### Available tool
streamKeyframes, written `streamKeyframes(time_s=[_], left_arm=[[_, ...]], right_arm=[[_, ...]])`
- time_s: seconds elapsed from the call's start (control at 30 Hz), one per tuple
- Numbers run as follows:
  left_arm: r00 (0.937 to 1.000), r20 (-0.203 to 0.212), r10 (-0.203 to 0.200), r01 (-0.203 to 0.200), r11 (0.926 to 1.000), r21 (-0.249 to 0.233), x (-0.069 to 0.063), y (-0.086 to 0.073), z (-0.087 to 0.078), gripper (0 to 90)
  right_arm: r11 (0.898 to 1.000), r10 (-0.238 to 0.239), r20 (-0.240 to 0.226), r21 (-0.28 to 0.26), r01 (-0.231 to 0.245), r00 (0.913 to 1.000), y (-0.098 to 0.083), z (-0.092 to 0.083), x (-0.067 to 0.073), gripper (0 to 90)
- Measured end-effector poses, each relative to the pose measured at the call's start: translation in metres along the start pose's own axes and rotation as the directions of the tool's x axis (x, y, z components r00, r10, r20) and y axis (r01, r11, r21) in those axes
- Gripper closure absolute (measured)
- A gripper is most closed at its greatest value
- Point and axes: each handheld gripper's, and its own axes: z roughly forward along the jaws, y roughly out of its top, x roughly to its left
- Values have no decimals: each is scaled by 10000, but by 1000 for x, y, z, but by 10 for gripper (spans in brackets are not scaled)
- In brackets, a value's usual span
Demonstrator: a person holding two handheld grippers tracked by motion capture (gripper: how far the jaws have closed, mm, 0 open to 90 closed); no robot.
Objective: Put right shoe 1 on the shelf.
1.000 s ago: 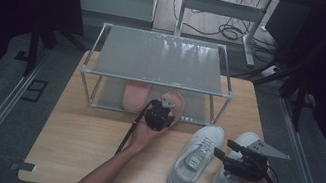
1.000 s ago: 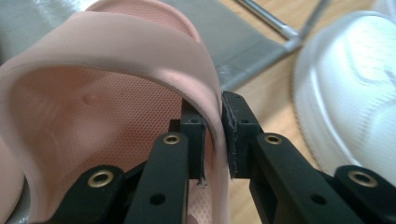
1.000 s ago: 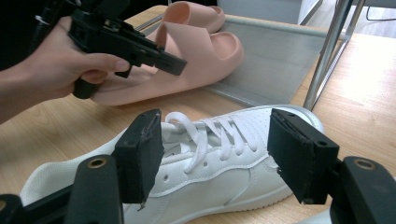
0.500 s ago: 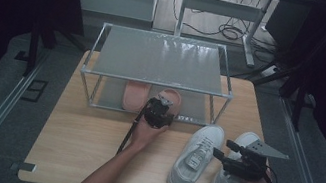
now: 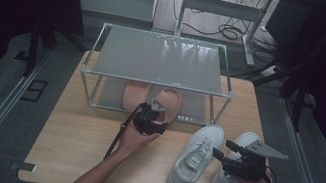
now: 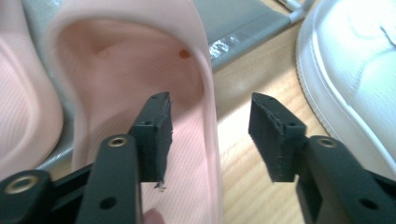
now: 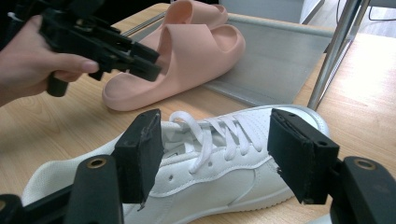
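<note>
We see a wooden bench (image 5: 78,158) carrying a low metal shoe rack (image 5: 161,58) along its far edge, with two pink slippers at the rack's lower shelf (image 7: 275,51). The left gripper (image 5: 151,118), held in the person's left hand (image 5: 134,140), sits at the heel of the right-hand pink slipper (image 5: 169,102), which lies partly on the lower shelf and partly on the bench just in front of the rack's near edge. In the left gripper view we note that its jaws have just been opening and now stand wide: one black pad (image 6: 156,135) lies inside the slipper's footbed, the other is out over the bare bench, and the slipper's side wall passes between them without being pressed. The other pink slipper (image 5: 134,95) lies just beside it on the shelf, nearer the bench's left edge. Toward the near right corner of the bench we find two white sneakers side by side, the laced one (image 5: 195,158) nearer the middle and its mate (image 5: 232,175) partly under the right gripper (image 5: 218,154). In the right gripper view its jaws stand wide apart and hold nothing, framing the laced sneaker's upper from above.
</note>
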Motion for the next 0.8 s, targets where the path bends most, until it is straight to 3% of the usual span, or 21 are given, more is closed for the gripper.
streamKeyframes(time_s=[0.2, 0.33, 0.8], left_arm=[[9988, 458, 188, -175, 9994, -284, 5, -17, -25, 775], [9975, 598, 369, -348, 9988, -351, 8, -25, -38, 871], [9948, 809, 624, -612, 9980, -168, 29, -64, -66, 895]], right_arm=[[10000, 12, 32, -4, -12, 10000, 0, 0, 0, 355], [10000, -2, 12, 56, 2, 10000, 0, 1, 0, 354], [10000, 11, 21, 95, -11, 10000, -1, 3, 1, 354]])
